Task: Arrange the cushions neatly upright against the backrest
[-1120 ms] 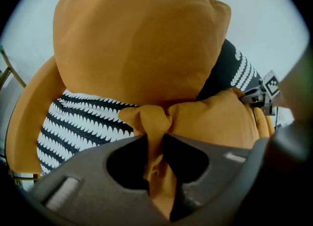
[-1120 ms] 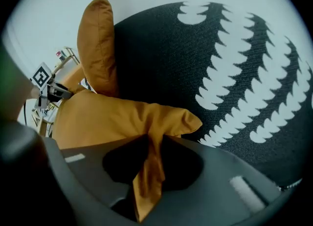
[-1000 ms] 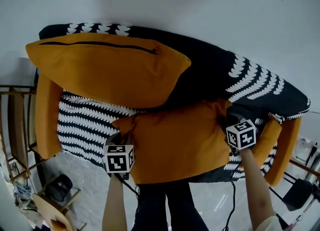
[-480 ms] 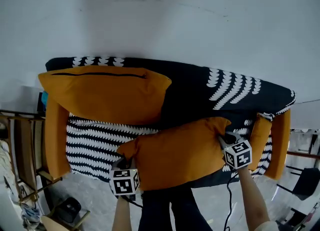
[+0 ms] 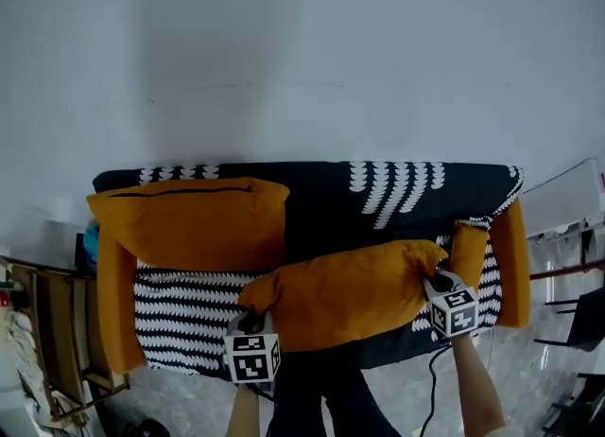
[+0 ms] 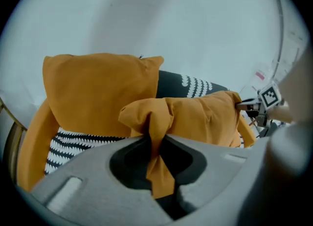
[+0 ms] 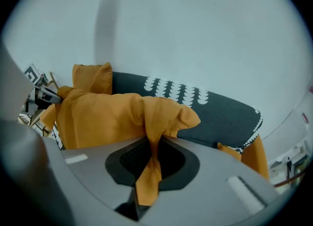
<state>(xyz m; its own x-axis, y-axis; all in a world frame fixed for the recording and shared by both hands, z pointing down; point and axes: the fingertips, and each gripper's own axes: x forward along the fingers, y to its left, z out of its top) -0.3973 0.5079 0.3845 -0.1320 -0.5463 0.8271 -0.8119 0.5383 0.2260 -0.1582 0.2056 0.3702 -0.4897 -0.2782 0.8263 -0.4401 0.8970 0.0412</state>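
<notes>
Both grippers hold an orange cushion (image 5: 345, 291) lifted in front of the black-and-white sofa's backrest (image 5: 321, 201). My left gripper (image 5: 250, 308) is shut on its left corner, the cloth pinched between the jaws (image 6: 157, 144). On the cushion's right corner (image 7: 168, 115), my right gripper (image 5: 433, 280) is shut the same way (image 7: 152, 154). Both pairs of jaws have just been closing tighter on the cloth. A second, larger orange cushion (image 5: 194, 222) stands upright against the backrest at the left.
Orange armrests (image 5: 512, 260) (image 5: 113, 317) bound the striped seat (image 5: 180, 305). A wooden rack (image 5: 47, 331) stands left of the sofa and a dark chair (image 5: 581, 317) right of it. A white wall (image 5: 302, 47) is behind. My legs (image 5: 312, 397) touch the sofa's front.
Both grippers have risen and carried the smaller cushion up off the seat. The sofa now sits lower and smaller in the head view.
</notes>
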